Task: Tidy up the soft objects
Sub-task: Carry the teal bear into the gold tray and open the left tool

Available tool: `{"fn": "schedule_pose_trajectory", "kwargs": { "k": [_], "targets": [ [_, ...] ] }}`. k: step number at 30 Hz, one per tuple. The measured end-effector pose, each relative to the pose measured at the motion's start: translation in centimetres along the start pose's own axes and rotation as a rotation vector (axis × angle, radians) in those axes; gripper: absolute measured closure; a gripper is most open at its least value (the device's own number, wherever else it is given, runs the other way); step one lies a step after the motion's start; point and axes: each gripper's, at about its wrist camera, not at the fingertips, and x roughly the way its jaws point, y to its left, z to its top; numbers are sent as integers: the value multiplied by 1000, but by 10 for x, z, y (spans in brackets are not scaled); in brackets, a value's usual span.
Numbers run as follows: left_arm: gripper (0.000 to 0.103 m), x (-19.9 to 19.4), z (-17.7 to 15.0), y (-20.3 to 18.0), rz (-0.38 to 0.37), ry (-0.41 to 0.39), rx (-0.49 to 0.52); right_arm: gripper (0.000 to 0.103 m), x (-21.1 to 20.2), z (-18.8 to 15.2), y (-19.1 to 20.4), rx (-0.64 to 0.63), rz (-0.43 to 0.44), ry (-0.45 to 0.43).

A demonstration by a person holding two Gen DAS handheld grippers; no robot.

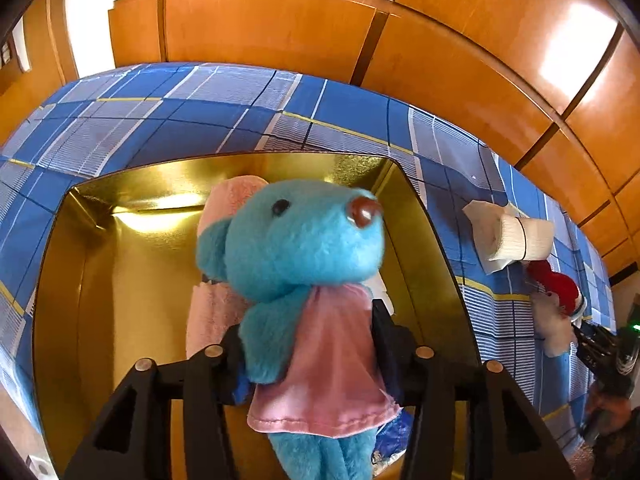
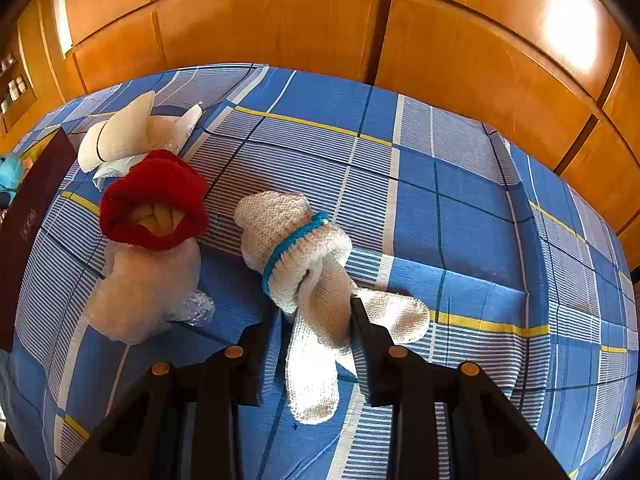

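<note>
In the left wrist view my left gripper (image 1: 308, 332) is shut on a blue plush bear in a pink dress (image 1: 304, 280), held over the gold box (image 1: 100, 264), which holds a rolled pink towel (image 1: 218, 304). In the right wrist view my right gripper (image 2: 316, 320) sits around the tail of a white knit sock bundle with a teal band (image 2: 296, 240) on the bed; its jaws stand apart on both sides of the sock. A red-cuffed bundle in clear plastic (image 2: 154, 200) and a cream rolled bundle (image 2: 116, 136) lie to the left.
The blue plaid bedcover (image 2: 460, 216) spreads to the right. Wooden wardrobe doors (image 2: 280, 20) stand behind the bed. The box's dark outer wall (image 2: 28, 216) is at the left edge. The cream bundle (image 1: 516, 236) and red bundle (image 1: 556, 284) lie right of the box.
</note>
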Motion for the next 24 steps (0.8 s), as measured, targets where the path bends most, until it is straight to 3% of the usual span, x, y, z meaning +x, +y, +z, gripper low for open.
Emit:
{"fn": "schedule_pose_trajectory", "kwargs": {
  "k": [3,6,19,24],
  "targets": [
    [32,-4,-1,-2,17,-9,9,71,0,0,0,-1,-1,0],
    [27,-15,-3,-1,30,-38,1,71,0,0,0,-1,-1,0],
    [25,-57,-20,19,56,-125,-53,71,-1,0,1,-9,-12,0],
    [25,-76,-37,25,109,-171,-69,71,-1,0,3,-12,-22,-1]
  ]
}}
